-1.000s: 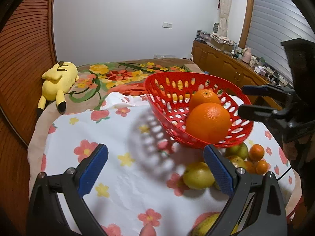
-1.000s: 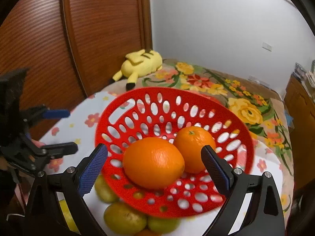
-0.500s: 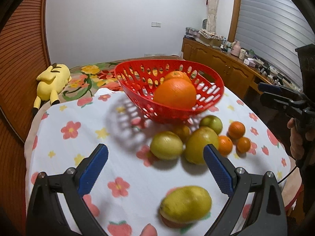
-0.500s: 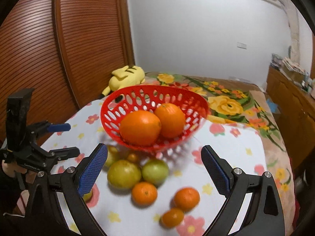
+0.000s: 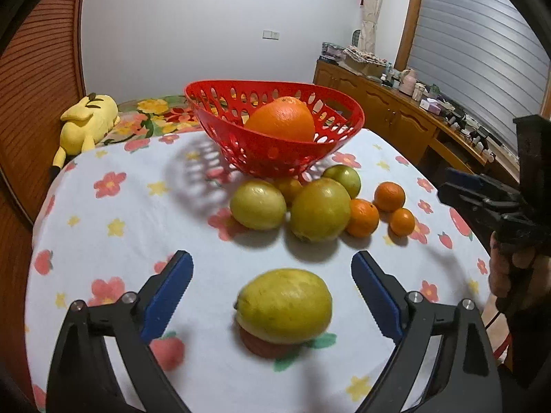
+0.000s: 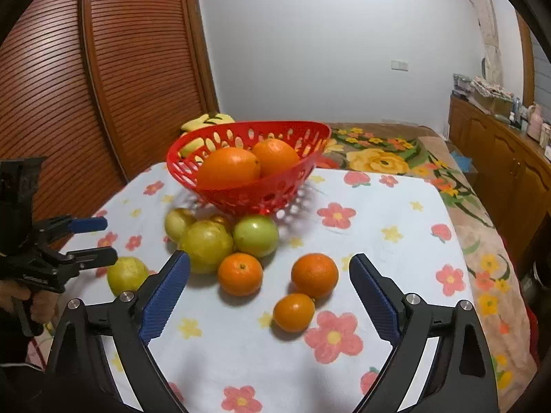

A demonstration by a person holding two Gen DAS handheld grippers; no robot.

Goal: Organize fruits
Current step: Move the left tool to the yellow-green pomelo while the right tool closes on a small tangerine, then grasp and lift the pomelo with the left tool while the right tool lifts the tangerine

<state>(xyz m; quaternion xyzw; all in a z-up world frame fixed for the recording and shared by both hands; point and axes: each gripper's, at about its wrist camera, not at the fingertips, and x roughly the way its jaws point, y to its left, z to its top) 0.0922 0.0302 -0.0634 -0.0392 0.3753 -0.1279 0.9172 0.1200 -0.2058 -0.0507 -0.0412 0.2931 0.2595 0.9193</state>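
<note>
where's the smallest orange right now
On the tablecloth, nearest the right gripper: the smallest orange sits just in front of a bigger orange.

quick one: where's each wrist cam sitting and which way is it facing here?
Left wrist: on the left gripper, angled down across the floral tablecloth at a lone yellow-green fruit; own jaws open, right gripper at the right edge.
Right wrist: on the right gripper, facing three small oranges; left gripper at the left edge.
Shared: red perforated plastic basket.

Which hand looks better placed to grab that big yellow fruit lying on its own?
Probably the left. The left gripper is open with the lone yellow fruit between its fingers, untouched. The right gripper faces the small oranges instead.
</note>
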